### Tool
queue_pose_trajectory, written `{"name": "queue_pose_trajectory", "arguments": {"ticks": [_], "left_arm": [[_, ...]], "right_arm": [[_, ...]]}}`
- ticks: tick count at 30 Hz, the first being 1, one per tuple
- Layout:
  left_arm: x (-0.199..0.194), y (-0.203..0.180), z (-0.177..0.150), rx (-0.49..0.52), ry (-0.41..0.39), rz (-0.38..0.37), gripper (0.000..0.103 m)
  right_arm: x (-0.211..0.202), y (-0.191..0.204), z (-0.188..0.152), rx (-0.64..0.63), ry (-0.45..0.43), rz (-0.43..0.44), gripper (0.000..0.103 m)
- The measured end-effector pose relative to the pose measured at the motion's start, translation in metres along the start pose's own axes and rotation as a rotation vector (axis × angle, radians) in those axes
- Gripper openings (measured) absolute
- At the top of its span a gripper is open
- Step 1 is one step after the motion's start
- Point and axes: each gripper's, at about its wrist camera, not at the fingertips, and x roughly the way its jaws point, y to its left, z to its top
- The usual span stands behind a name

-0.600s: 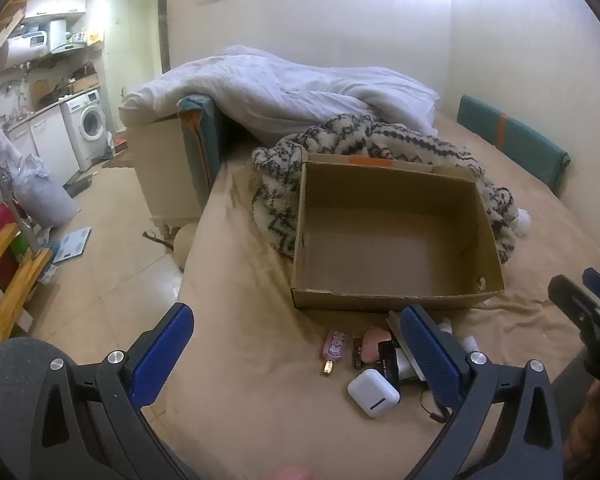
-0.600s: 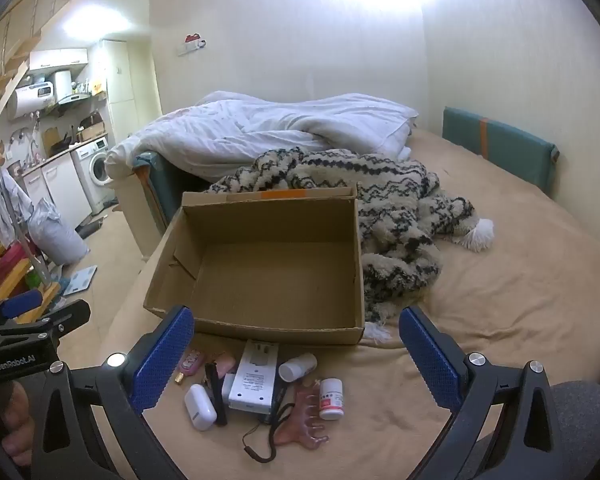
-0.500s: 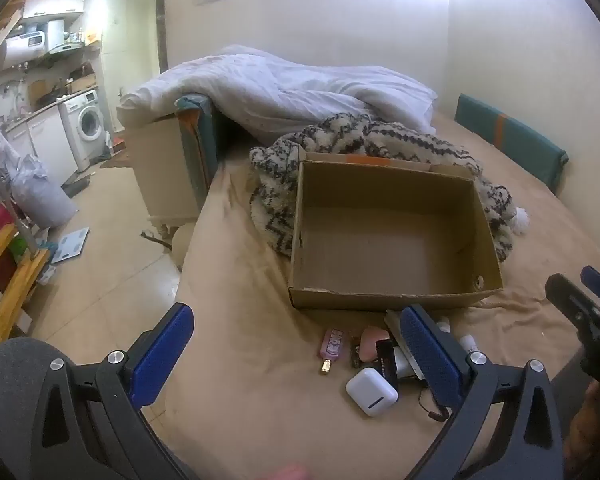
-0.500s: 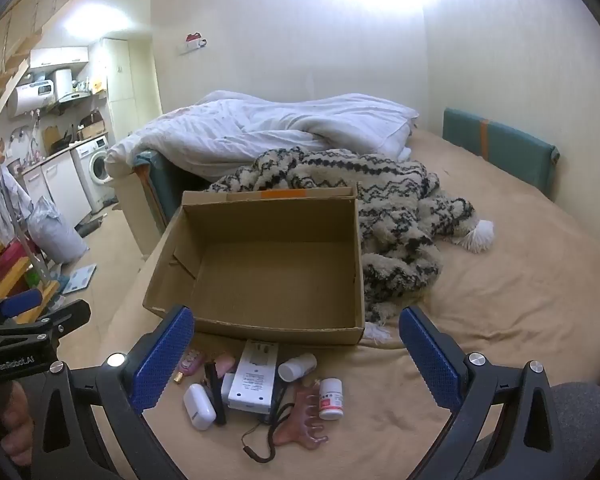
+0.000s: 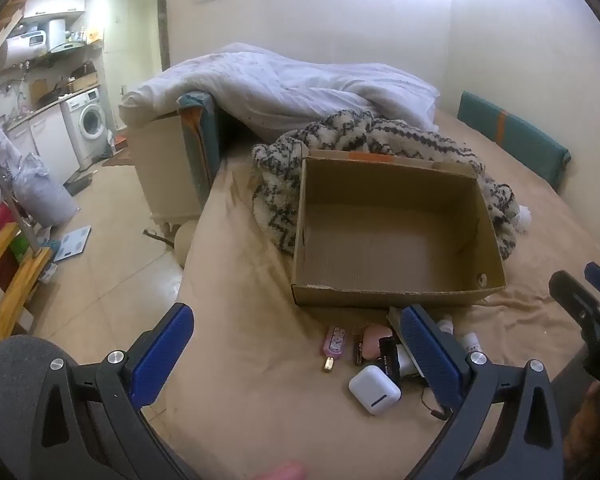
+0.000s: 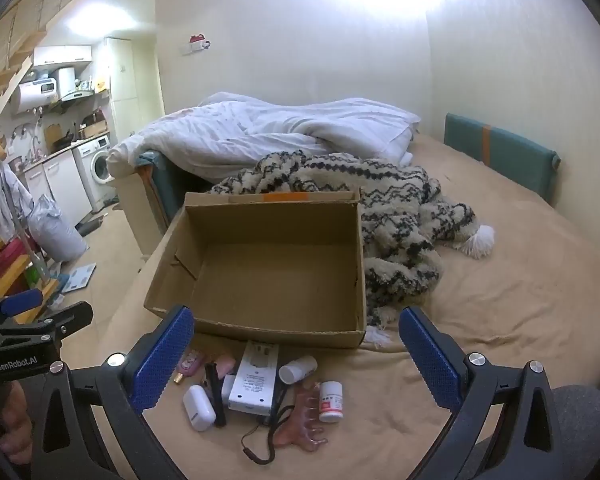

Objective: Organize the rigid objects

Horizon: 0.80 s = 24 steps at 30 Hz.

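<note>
An empty open cardboard box sits on the tan bed. Small rigid items lie in front of it: a white earbud case, a pink flat bottle, a white rectangular adapter box, two small white pill bottles, a pink toe separator and a black stick. My left gripper is open and empty above the near-left of the pile. My right gripper is open and empty above the pile.
A patterned knit blanket lies behind and right of the box, with a white duvet further back. The bed edge drops to a tiled floor on the left. A teal cushion lines the right wall.
Both views have shifted only slightly; the box and items stay put and both grippers remain open.
</note>
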Motion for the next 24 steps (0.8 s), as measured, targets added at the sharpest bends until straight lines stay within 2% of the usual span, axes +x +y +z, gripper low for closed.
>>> {"name": "queue_pose_trajectory", "arguments": {"ticks": [24], "left_arm": [[0.0014, -0.0023, 0.0015, 0.004, -0.005, 0.019, 0.103]], "right_arm": [[0.0008, 0.0003, -0.0005, 0.000, 0.002, -0.001, 0.103]]}}
